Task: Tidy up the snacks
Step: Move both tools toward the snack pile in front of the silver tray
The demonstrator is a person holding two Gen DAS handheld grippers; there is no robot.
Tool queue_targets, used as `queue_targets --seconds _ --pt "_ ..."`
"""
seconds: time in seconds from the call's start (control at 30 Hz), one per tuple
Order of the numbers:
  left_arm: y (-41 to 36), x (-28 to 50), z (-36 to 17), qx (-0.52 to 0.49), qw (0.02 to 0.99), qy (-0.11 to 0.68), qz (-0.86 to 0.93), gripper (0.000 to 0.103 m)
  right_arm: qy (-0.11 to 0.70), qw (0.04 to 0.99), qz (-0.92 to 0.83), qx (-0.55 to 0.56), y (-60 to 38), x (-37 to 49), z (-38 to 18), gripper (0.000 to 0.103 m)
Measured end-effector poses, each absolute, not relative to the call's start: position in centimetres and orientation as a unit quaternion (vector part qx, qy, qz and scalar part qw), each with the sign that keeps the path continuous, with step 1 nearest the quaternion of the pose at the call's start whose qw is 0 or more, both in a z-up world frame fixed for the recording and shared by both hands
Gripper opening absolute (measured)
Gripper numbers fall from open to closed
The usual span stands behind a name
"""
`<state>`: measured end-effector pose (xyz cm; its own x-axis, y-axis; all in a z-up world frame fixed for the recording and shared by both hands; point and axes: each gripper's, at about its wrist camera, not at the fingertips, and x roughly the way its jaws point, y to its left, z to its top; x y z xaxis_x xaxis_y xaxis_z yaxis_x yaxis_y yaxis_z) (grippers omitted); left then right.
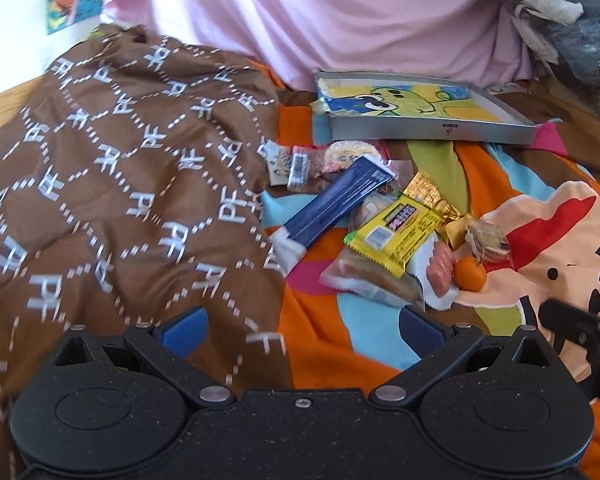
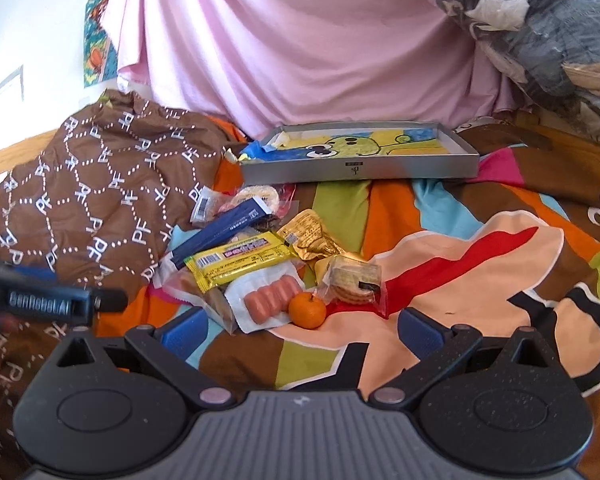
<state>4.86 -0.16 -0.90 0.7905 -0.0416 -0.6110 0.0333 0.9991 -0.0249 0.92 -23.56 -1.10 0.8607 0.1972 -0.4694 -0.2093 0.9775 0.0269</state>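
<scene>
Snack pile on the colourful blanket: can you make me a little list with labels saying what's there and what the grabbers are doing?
surface: colourful cartoon blanket
container: shallow grey box with frog picture, no snacks inside
round fruit: small orange mandarin
beside it: clear pack of pink sausages
top of pile: yellow wrapped bar, long dark blue packet
left gripper: jaws open, holding nothing
right gripper: jaws open, holding nothing

Snacks are lying heaped on the bedspread: a navy bar (image 2: 220, 234) is resting across a yellow packet (image 2: 240, 266), with a gold pouch (image 2: 312, 238), sausages (image 2: 272, 298), an orange (image 2: 307, 310) and wrapped crackers (image 2: 354, 282) touching alongside. A shallow grey tray (image 2: 360, 168) is sitting behind, empty.
</scene>
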Motion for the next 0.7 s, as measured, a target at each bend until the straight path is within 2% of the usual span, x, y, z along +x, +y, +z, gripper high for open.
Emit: queue_targets --seconds 0.27,0.6,0.67,0.7 --pt "-0.9 8.7 -0.3 0.024 0.949 0.309 -0.051 0.101 0.255 0.961 0.098 -0.040 -23.8 2.8 -1.7 0.103" --pt "-1.8 11.6 -0.1 -0.014 0.953 0.290 -0.083 0.101 0.263 0.959 0.097 -0.038 -24.9 6.0 -1.8 0.103" --pt "-2.0 12.4 0.2 -0.010 0.950 0.306 -0.067 0.096 0.254 0.962 0.091 -0.049 -25.2 6.5 -1.5 0.103" --pt "-1.9 12.4 0.4 -0.014 0.948 0.312 -0.059 0.098 0.250 0.963 0.084 -0.048 -25.5 6.8 -1.4 0.103"
